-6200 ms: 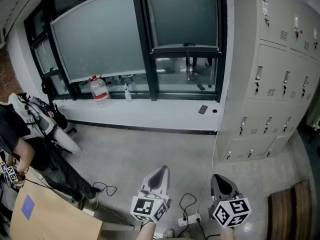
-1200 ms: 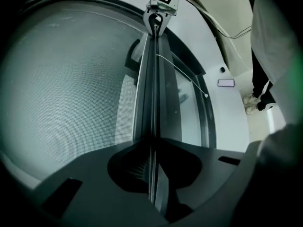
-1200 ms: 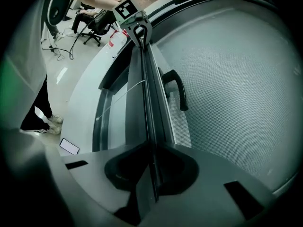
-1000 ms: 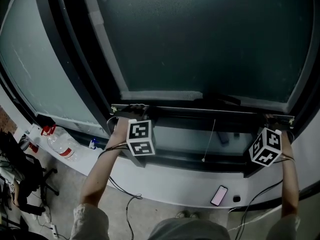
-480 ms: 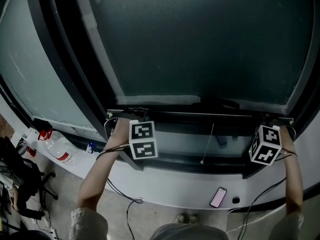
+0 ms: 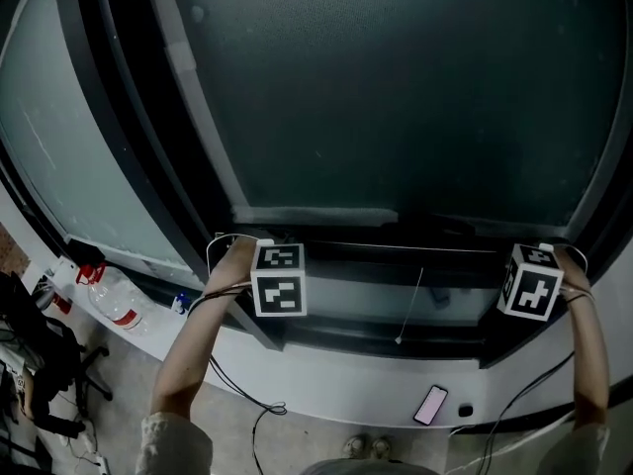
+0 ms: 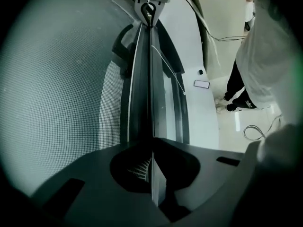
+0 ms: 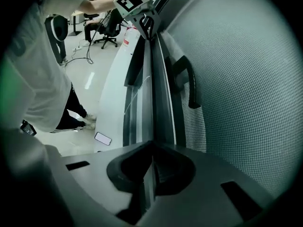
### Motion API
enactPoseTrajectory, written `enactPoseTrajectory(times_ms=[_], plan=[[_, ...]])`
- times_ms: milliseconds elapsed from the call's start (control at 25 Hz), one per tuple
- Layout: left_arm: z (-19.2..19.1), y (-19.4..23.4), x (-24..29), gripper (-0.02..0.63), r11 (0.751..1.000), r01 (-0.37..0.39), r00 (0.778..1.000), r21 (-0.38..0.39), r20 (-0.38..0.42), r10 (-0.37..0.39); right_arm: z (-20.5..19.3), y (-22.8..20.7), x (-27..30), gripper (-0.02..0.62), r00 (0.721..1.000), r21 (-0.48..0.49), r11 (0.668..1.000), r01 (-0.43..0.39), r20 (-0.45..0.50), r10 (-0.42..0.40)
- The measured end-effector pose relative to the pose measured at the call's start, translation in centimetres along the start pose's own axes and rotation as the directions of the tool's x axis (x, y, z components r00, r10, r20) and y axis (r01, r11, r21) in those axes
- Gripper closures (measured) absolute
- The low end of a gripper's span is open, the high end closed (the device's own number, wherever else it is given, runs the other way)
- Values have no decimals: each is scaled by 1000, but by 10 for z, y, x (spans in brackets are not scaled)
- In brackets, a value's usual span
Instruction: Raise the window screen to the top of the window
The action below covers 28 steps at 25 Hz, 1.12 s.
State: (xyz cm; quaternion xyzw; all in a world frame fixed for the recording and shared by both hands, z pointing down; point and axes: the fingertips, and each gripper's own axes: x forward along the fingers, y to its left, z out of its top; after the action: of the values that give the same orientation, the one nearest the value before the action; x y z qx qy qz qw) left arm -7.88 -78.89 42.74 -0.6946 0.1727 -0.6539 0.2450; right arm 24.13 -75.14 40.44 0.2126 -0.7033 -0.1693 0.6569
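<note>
The window screen's dark mesh (image 6: 396,87) fills the upper frame, and its thin bottom bar (image 6: 396,246) runs across above the sill. My left gripper (image 6: 252,241) is at the bar's left end and my right gripper (image 6: 556,251) at its right end. In the left gripper view the bar (image 7: 144,79) runs straight into the left gripper (image 7: 151,148), whose jaws are closing and pinch its edge. In the right gripper view the bar (image 8: 154,79) likewise sits in the closing jaws of the right gripper (image 8: 152,150). A black handle (image 8: 187,84) sits on the bar by the mesh.
A pull cord (image 6: 410,305) hangs from the bar over the open lower window. A phone (image 6: 432,404) lies on the white sill (image 6: 326,379), and a water bottle (image 6: 111,300) stands at its left. Dark window frames (image 6: 148,146) flank the screen. Cables trail from both grippers.
Six seconds ago I stood back from the window with both grippers low. Over the last second both marker cubes have tipped while the hands stay at the bar's ends.
</note>
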Motion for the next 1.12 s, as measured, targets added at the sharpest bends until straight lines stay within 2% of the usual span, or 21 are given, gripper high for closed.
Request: enactPoseTrajectory(times_ms=[160, 320, 560, 760, 840, 1000, 1120], plan=[[-1, 1, 0, 588, 1000, -10, 1000, -19, 26, 11, -1, 0, 1, 578, 1000, 1, 1000, 29, -12, -29], [1, 9, -9, 588, 1000, -26, 1000, -11, 14, 26, 0, -7, -11, 578, 998, -8, 998, 64, -12, -64], [0, 42, -48, 588, 989, -142, 989, -31, 47, 143, 4, -37, -49, 578, 983, -24, 983, 181, -22, -181], [2, 73, -89, 588, 963, -268, 962, -36, 49, 269, 6, -65, -90, 578, 954, -50, 954, 297, -31, -299], [3, 93, -117, 588, 939, -341, 938, -42, 60, 343, 6, -81, -120, 578, 928, -55, 927, 371, -27, -373], [2, 148, -192, 586, 879, -466, 874, -103, 100, 475, 13, -129, -196, 578, 838, -42, 837, 545, 10, -545], [3, 188, -240, 586, 830, -546, 827, -113, 84, 556, 19, -165, -246, 578, 774, -35, 773, 633, 38, -632]])
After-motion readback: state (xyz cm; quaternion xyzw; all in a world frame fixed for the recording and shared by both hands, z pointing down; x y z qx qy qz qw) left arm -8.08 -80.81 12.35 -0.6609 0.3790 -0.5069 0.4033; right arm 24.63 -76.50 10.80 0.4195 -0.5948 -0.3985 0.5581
